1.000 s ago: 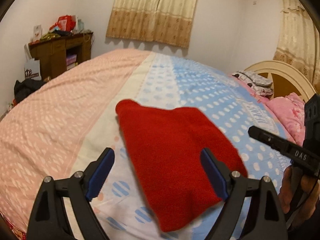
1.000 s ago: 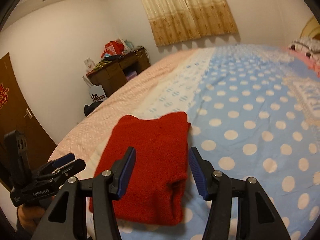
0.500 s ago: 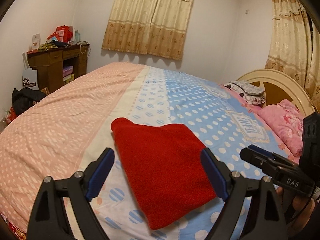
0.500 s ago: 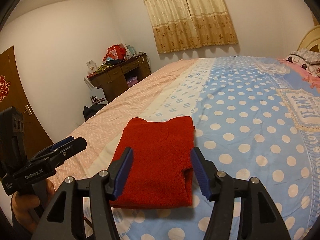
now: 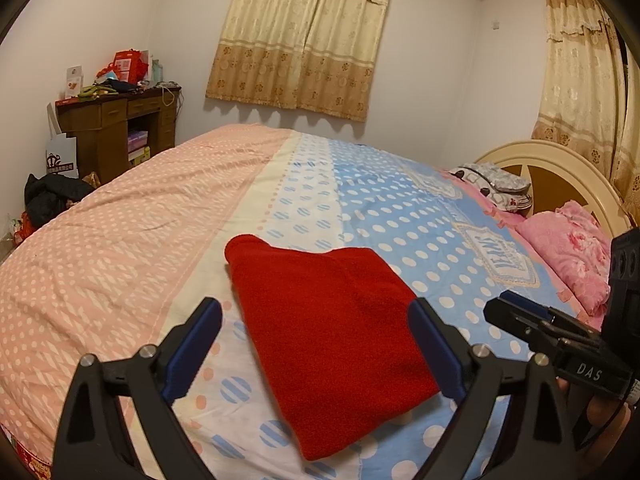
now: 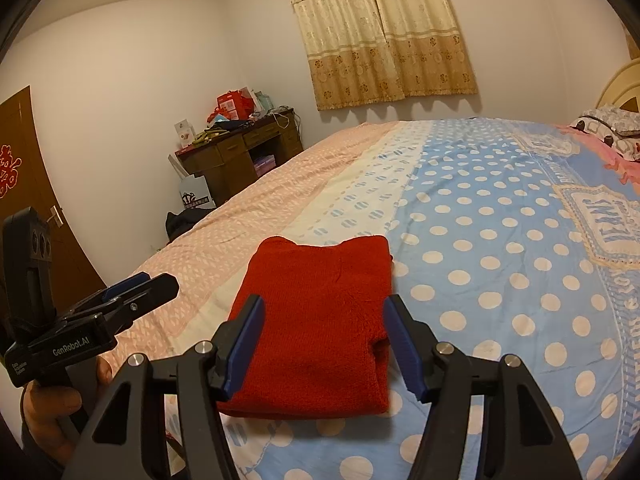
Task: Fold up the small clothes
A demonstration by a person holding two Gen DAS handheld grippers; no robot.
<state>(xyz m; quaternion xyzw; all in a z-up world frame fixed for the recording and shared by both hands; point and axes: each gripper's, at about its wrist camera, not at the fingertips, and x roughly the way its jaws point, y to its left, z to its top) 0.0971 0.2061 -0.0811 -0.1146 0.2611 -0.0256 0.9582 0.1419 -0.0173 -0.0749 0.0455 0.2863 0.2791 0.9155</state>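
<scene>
A red knit garment (image 5: pixel 328 328) lies folded into a flat rectangle on the bed; it also shows in the right wrist view (image 6: pixel 320 328). My left gripper (image 5: pixel 316 344) is open and empty, held above and short of the garment's near edge. My right gripper (image 6: pixel 324 344) is open and empty, also held back above the garment. The right gripper appears at the right edge of the left wrist view (image 5: pixel 560 344), and the left gripper at the left of the right wrist view (image 6: pixel 100 312).
The bed cover (image 5: pixel 120 248) is pink, cream and blue with dots. Pink pillows (image 5: pixel 568 256) and a cream headboard (image 5: pixel 556 176) lie to the right. A cluttered wooden desk (image 5: pixel 116 128) stands by the far left wall, dark clothes (image 5: pixel 48 200) on the floor.
Both grippers have pulled back and risen away from the folded garment, so it looks smaller and farther. The garment has not moved. Both stay open.
</scene>
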